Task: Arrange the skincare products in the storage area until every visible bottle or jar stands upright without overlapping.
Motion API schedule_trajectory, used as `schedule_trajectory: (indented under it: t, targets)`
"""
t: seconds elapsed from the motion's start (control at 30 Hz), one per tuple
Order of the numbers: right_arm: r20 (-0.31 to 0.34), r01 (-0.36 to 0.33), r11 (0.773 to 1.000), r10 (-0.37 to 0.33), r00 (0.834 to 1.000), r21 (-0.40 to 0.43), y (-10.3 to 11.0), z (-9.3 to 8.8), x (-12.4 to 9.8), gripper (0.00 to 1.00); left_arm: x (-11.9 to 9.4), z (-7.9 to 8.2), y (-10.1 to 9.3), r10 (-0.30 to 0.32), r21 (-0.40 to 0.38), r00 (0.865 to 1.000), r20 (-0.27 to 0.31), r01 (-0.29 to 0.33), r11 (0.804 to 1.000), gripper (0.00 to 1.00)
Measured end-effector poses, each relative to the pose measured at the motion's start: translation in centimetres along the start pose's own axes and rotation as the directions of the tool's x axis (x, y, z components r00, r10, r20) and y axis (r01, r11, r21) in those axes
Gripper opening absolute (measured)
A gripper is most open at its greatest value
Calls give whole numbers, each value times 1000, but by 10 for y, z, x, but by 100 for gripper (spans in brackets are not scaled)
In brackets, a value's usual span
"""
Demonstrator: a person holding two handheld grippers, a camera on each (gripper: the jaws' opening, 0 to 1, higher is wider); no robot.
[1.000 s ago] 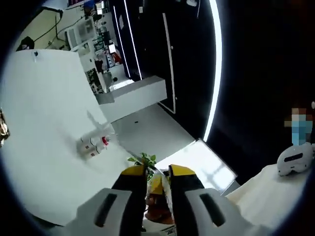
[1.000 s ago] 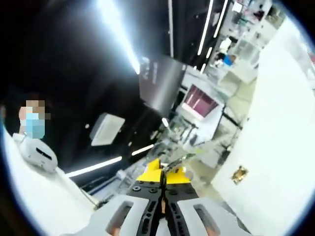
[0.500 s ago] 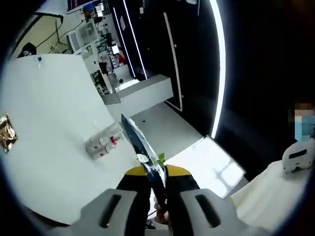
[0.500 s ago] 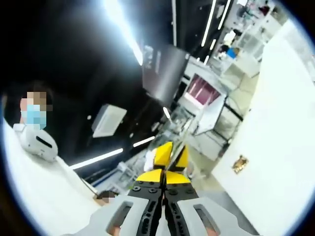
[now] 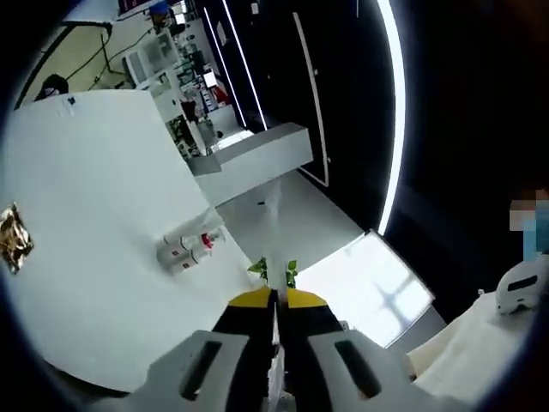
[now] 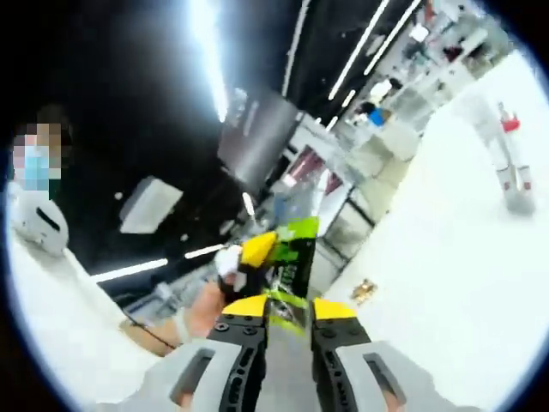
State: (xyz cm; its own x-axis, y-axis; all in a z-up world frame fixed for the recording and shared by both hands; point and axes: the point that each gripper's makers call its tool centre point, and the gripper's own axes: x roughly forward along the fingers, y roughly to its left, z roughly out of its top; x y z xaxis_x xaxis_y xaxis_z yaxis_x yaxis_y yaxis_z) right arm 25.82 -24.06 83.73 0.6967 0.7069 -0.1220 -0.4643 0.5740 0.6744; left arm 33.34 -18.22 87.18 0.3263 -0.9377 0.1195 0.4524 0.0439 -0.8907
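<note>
left gripper (image 5: 275, 302): fingers pressed together w/ a thin edge-on sheet or packet seemingly nipped between them; what it is can't be told. a bit of green leaf print (image 5: 273, 271) is seen just past the tips. further out, two bottles (image 5: 187, 249) w/ red pump caps are lying on their sides on the white worktop (image 5: 86, 215), touching each other. a small gold item (image 5: 15, 239) lies well apart, toward the worktop's edge.

right gripper (image 6: 289, 311): fingers a little spread, pinching a green packet (image 6: 292, 262) w/ dark print. beyond it a hand (image 6: 225, 296) and another yellow-tipped gripper (image 6: 256, 251) are met at the packet's far end. the gold item (image 6: 364, 290) is seen near, the two bottles (image 6: 504, 159) far off at the worktop's far part, blurred.

judged step: the packet is held up off the worktop between both grippers, prob. for placing. to do it well, one grip should be let go before the other is moved, so the packet isn't torn or twisted; it should be set down clear of the bottles, which need standing up next, one at a time, apart.

hard to make out: packet label, bottle labels, whether the left fingers truly hold the same packet. no storage area can be made out. background shelves are too blurred to read.
</note>
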Motion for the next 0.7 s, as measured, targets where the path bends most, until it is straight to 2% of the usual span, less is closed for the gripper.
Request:
schedule_trajectory:
  t: [0.03,0.1,0.2,0.23,0.27,0.3,0.37,0.4,0.43,0.47,0.5,0.53,0.57,0.63,0.67,0.7]
  targets:
    - [-10,29,999,-29,1000,-31,-4,-2,-4,29,1,1,2,6,-1,1000,-9,-6,1000,0]
    - [-57,112,984,-121,991,-141,-17,-11,-15,35,5,3,4,11,0,1000,-25,-11,1000,0]
    - [-117,204,939,-243,963,-277,-32,-29,-27,43,10,7,8,18,-7,999,-32,-18,1000,0]
    - [-124,244,902,-304,945,-357,-38,-34,-32,45,12,8,10,20,-10,999,-39,-21,1000,0]
    - [-138,252,884,-328,935,-394,-41,-39,-34,47,14,8,12,24,-10,999,-42,-24,1000,0]
    - [-142,273,850,-371,918,-451,-46,-43,-36,49,16,9,16,35,-17,998,-45,-36,999,0]
    - [-148,285,812,-409,901,-509,-50,-48,-37,51,18,11,23,50,-39,998,-44,-52,998,0]
    - [-137,306,785,-440,887,-539,-54,-48,-38,52,20,12,27,58,-47,998,-39,-60,997,0]
    - [-108,338,747,-478,872,-573,-60,-46,-39,52,21,13,28,63,-51,997,-38,-65,997,0]
    - [-94,346,724,-491,866,-597,-64,-46,-39,52,23,13,29,63,-53,997,-40,-65,996,0]
    - [-98,345,714,-500,861,-610,-66,-48,-38,52,24,13,30,63,-55,997,-43,-66,996,0]
    - [-133,341,669,-551,824,-661,-76,-53,-41,51,26,11,28,64,-56,997,-45,-67,996,0]
    - [-139,337,640,-575,806,-691,-80,-54,-42,52,27,11,28,65,-58,997,-47,-68,996,0]
    - [-176,294,701,-514,840,-650,-71,-63,-35,53,28,10,29,72,-61,996,-45,-75,995,0]
    - [-190,292,704,-520,833,-648,-74,-67,-37,55,28,9,32,86,-66,995,-41,-89,994,0]
    - [-206,294,670,-561,802,-682,-82,-71,-43,56,28,9,34,94,-69,995,-41,-97,993,0]
